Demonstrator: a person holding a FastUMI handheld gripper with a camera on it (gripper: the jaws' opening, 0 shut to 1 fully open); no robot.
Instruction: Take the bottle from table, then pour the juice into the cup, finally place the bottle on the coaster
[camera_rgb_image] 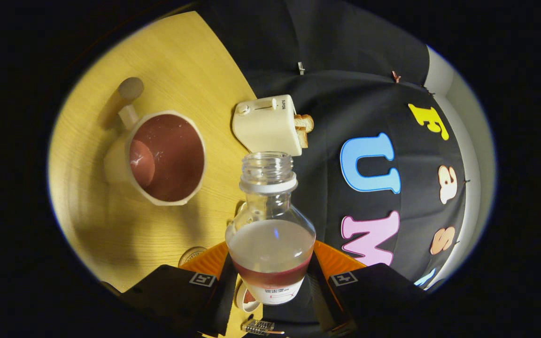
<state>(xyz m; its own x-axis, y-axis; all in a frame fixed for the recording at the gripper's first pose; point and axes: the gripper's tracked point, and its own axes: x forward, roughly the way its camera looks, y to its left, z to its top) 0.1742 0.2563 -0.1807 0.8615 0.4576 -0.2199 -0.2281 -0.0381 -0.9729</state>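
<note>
The gripper (pixel 270 281), fingers clamped on an uncapped bottle (pixel 270 234), faces a crowded path: a cream toaster (pixel 266 124) stands just beyond the bottle's mouth, a cup (pixel 165 157) of juice sits ahead to the left. Bare wooden table (pixel 111 225) lies open between cup and fingers.

The tongs (pixel 270 277) appear as two bulky, angular housings, one on each side, each with flat slanted faces like a faceted block. On the upper inner corner of each housing sits a small square tag, white with a black blocky pattern, like a tracking marker. Behind the housings, a ribbed orange part fans out on both sides. Low down between the housings, a small metal piece with fine parallel ridges shows, its detail too small to make out.
</note>
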